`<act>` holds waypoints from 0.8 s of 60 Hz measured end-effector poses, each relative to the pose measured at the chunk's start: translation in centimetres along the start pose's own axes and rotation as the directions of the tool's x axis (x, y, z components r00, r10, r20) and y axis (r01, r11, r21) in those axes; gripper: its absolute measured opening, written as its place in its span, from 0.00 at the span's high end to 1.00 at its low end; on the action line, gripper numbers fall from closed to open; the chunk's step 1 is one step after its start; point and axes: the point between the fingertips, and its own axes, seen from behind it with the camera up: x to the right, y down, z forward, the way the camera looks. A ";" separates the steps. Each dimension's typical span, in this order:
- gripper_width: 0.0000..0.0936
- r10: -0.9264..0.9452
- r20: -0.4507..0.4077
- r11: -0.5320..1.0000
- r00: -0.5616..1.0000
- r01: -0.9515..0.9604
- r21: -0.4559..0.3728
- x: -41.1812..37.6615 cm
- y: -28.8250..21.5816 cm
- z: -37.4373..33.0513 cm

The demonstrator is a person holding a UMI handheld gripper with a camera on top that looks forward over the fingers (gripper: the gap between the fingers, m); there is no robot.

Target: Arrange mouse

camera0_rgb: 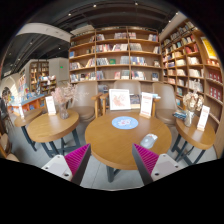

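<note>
- Tongs (110,160) held above the near edge of a round wooden bench (100,145); magenta pads (76,157) wide apart, nothing between them.
- Mouse (148,141): small pale object on the bench just ahead of the right finger, touching neither finger.
- Blue round mat (125,122) at bench centre, beyond the mouse.
- Upright sign cards (119,99) at the far rim.
- Bookshelves (115,58) line the walls behind.
</note>
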 end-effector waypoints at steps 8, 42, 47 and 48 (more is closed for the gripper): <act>0.09 0.014 -0.076 1.000 0.997 -0.016 -0.025 5.4 0.7 0.1; 0.09 -0.025 -0.238 0.990 0.971 -0.009 -0.142 18.4 5.8 6.5; 0.09 -0.026 -0.235 0.988 0.972 -0.012 -0.156 18.7 6.1 7.8; 0.09 -0.025 -0.235 0.987 0.972 -0.013 -0.158 18.7 6.2 8.0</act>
